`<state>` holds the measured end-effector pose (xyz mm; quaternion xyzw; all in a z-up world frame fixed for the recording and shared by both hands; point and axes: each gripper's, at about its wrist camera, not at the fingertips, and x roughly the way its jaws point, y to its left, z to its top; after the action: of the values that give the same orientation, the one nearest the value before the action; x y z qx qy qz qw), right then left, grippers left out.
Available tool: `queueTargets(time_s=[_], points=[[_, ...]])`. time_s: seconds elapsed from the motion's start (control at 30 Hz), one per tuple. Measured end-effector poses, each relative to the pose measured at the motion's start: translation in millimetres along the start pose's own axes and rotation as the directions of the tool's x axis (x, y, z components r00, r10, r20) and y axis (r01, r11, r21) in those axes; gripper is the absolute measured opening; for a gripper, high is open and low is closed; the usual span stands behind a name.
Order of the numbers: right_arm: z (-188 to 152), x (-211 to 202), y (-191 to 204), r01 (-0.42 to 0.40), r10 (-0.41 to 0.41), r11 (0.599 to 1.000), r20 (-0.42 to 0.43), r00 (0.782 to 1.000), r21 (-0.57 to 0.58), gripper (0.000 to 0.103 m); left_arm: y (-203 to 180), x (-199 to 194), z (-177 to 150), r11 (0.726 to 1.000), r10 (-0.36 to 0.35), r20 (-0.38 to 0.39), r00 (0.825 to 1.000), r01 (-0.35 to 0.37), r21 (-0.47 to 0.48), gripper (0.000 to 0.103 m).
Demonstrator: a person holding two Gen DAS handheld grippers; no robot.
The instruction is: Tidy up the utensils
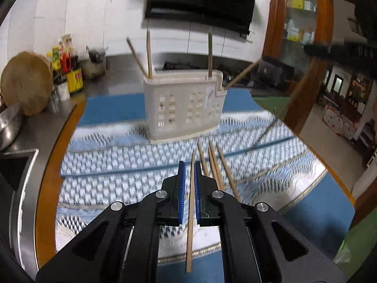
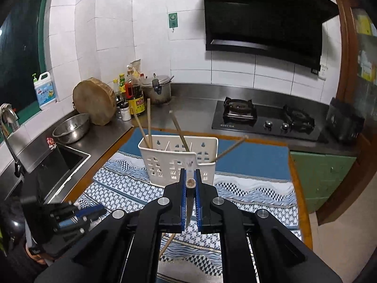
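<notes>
Chopstick (image 1: 191,212): light, stiff, slippery; your left gripper (image 1: 190,165) pinches it mid-length. Knife (image 2: 190,202): your right gripper (image 2: 190,173) clamps its handle, blade down.

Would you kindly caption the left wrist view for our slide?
Left gripper shut on one chopstick, facing a white holder with loose chopsticks alongside.

White slotted utensil holder (image 2: 179,162) stands upright on the blue patterned cloth (image 2: 247,188), four chopsticks (image 2: 149,122) leaning out of it. In front of the holder, three loose chopsticks (image 1: 213,167) lie together on the cloth; a dark one (image 1: 264,134) lies apart, right.
</notes>
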<state>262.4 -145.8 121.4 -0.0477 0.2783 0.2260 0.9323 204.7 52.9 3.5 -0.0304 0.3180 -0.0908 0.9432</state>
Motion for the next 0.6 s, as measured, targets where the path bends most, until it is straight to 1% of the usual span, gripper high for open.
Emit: queueTargets(time_s=[0.03,0.13,0.2,0.23,0.27,0.3,0.33,0.5,0.6], points=[[0.5,0.2,1.1,0.001,-0.001,1.0,0.001,1.0,-0.006,0.006,0.3,2.4,-6.4,1.0,0.0,-0.016,1.0,0.0,0.004,0.008],[-1.9,2.7,3.9,-0.007,0.007,1.0,-0.002,1.0,-0.01,0.006,4.1,12.5,-26.2,1.0,-0.026,-0.079,0.997,0.026,0.0,0.009],[-5.4,4.3,6.7,-0.011,0.011,1.0,-0.006,1.0,-0.018,0.006,4.5,17.5,-37.2,0.999,-0.033,-0.107,0.994,0.034,0.001,0.012],[-5.9,5.6,8.1,-0.012,0.012,1.0,-0.008,1.0,-0.021,0.006,3.3,19.6,-43.2,0.999,-0.035,-0.122,0.992,0.036,0.006,0.018],[-7.3,6.2,9.8,-0.014,0.014,1.0,-0.009,1.0,-0.024,0.006,2.7,20.8,-47.2,0.999,-0.037,-0.131,0.991,0.039,0.008,0.027],[-9.5,6.8,11.4,-0.02,0.02,0.999,-0.012,1.0,-0.028,0.006,2.3,22.4,-52.4,0.999,-0.036,-0.141,0.989,0.037,0.01,0.032],[-10.5,7.0,12.8,-0.022,0.021,0.999,-0.012,1.0,-0.03,0.006,2.0,23.6,-56.5,0.999,-0.037,-0.147,0.988,0.039,0.012,0.042],[-15.4,9.5,17.8,-0.022,0.021,0.999,-0.018,1.0,-0.044,0.006,-2.4,32.3,-73.9,0.999,-0.031,-0.191,0.981,0.038,0.03,0.041],[-17.1,11.1,17.2,-0.02,0.019,0.999,-0.022,1.0,-0.046,0.006,-6.1,37.2,-79.3,0.998,-0.023,-0.201,0.979,0.033,0.048,0.041]])
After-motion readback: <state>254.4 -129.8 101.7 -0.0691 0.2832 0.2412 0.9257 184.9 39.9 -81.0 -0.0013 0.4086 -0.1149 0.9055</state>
